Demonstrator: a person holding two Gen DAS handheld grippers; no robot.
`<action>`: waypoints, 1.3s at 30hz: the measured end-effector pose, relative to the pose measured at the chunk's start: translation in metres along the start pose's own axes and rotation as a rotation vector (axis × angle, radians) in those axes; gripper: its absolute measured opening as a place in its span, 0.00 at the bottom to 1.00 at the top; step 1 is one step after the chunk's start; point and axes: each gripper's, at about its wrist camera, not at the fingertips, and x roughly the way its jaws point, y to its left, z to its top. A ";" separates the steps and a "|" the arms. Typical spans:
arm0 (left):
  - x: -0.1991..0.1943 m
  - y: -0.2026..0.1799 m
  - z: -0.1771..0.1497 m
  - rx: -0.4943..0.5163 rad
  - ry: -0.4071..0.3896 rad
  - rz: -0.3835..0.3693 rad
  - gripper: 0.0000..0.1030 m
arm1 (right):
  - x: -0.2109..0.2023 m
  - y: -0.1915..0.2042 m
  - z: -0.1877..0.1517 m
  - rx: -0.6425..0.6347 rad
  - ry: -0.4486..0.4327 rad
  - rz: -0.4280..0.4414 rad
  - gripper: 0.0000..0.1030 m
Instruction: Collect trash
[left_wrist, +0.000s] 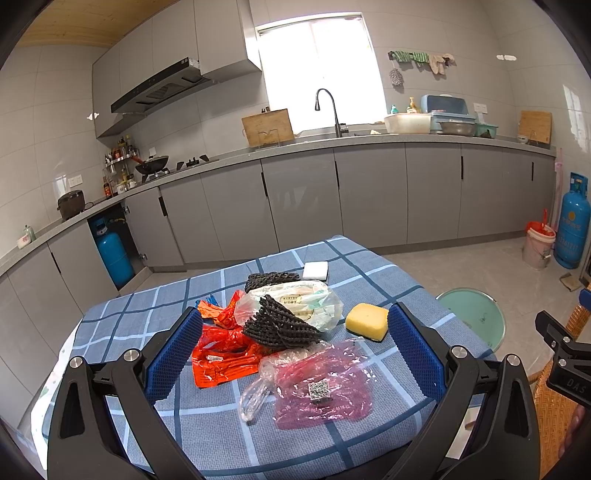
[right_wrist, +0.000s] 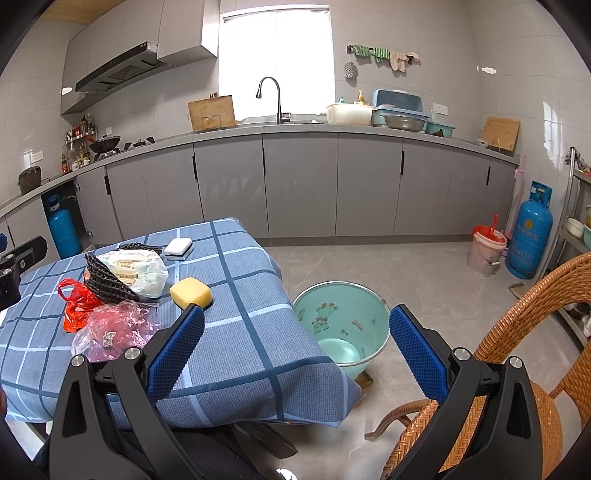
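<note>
Left wrist view: left gripper (left_wrist: 295, 347) has its fingers (left_wrist: 173, 354) spread wide, holding nothing and touching nothing, hovering above the near edge of the counter (left_wrist: 369, 273) with its blue checked cloth. The trash pile lies between and beyond the fingers: pink plastic bag (left_wrist: 325, 387) nearest, red plastic bag (left_wrist: 221, 354) to its left, black mesh netting (left_wrist: 280, 325) on top of a clear bag with packets (left_wrist: 314, 302). Yellow sponge (left_wrist: 367, 320) sits just beside the pile and a white sponge block (left_wrist: 316, 270) farther back; these may not be trash. Risks: thin bags are slippery and overlap, so a pinch could drag neighbours along or slip off. The mesh could snag on the ribbed pads. Closing wide could catch the yellow sponge by mistake.

Right wrist view: right gripper (right_wrist: 297, 343) is also wide apart and empty, fingers (right_wrist: 417, 350) hanging past the counter corner above the floor, near the green bucket (right_wrist: 373, 295) with a giraffe print. The bucket stands on the floor just beside the counter, looks empty, likely the bin. Pile is to the left, well apart from this gripper. Risks: light bags could drift and miss the bucket rim on release. The hanging cloth could get pulled, shifting the pile. A wicker chair (right_wrist: 517, 317) crowds the right side and could be knocked.
</note>
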 end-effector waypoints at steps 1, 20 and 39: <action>0.000 0.000 0.000 0.000 -0.001 0.000 0.96 | 0.000 0.000 0.000 0.000 0.000 0.000 0.96; 0.004 0.006 -0.002 -0.003 0.006 0.013 0.96 | 0.003 0.003 -0.001 0.000 0.000 0.022 0.96; 0.094 0.122 -0.055 -0.175 0.261 0.266 0.96 | 0.092 0.059 0.006 -0.082 0.074 0.132 0.96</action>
